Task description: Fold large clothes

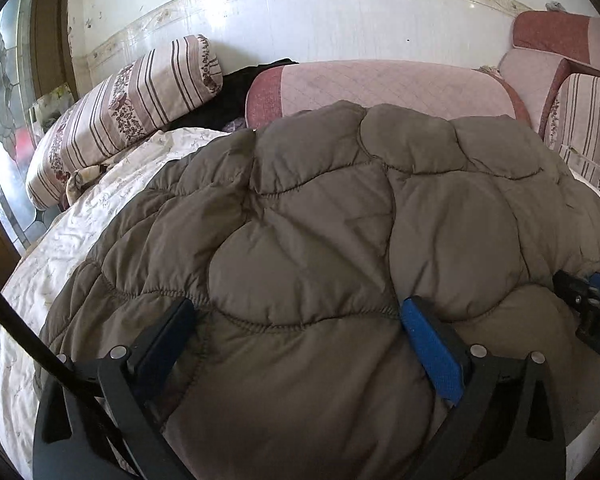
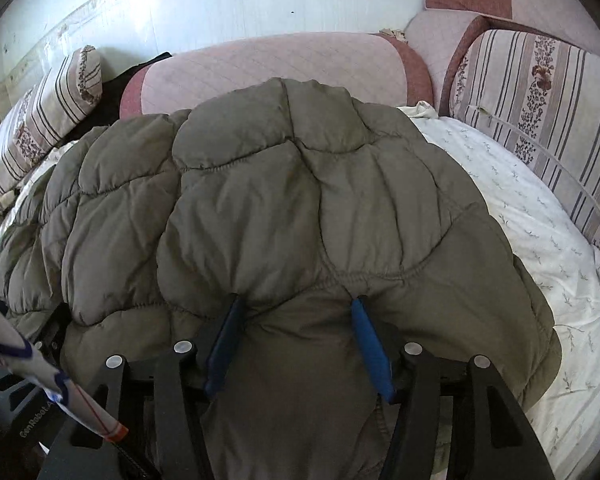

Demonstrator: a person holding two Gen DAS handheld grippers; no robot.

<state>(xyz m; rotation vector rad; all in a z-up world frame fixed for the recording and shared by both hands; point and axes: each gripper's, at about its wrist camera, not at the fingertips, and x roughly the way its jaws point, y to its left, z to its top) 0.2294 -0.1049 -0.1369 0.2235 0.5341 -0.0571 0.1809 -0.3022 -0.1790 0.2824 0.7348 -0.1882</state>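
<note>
An olive-brown quilted jacket (image 1: 320, 220) lies spread over a white sheet (image 1: 60, 248) on a bed. My left gripper (image 1: 300, 304) stands open and wide over its near part; the padded fabric lies between the fingers, and the pads do not pinch it. My right gripper (image 2: 298, 301) is shut on a bunched fold of the jacket (image 2: 300, 200) at its near edge, and the cloth puckers between the blue pads (image 2: 370, 344). In the left wrist view the right gripper (image 1: 592, 308) shows at the right edge, close beside the left one.
A pink cushion (image 1: 380, 84) lies behind the jacket against the white wall. Striped floral pillows flank it at the left (image 1: 120, 116) and right (image 2: 540, 112). A dark garment (image 1: 236, 96) sits at the back left. Bare sheet (image 2: 520, 220) shows to the right.
</note>
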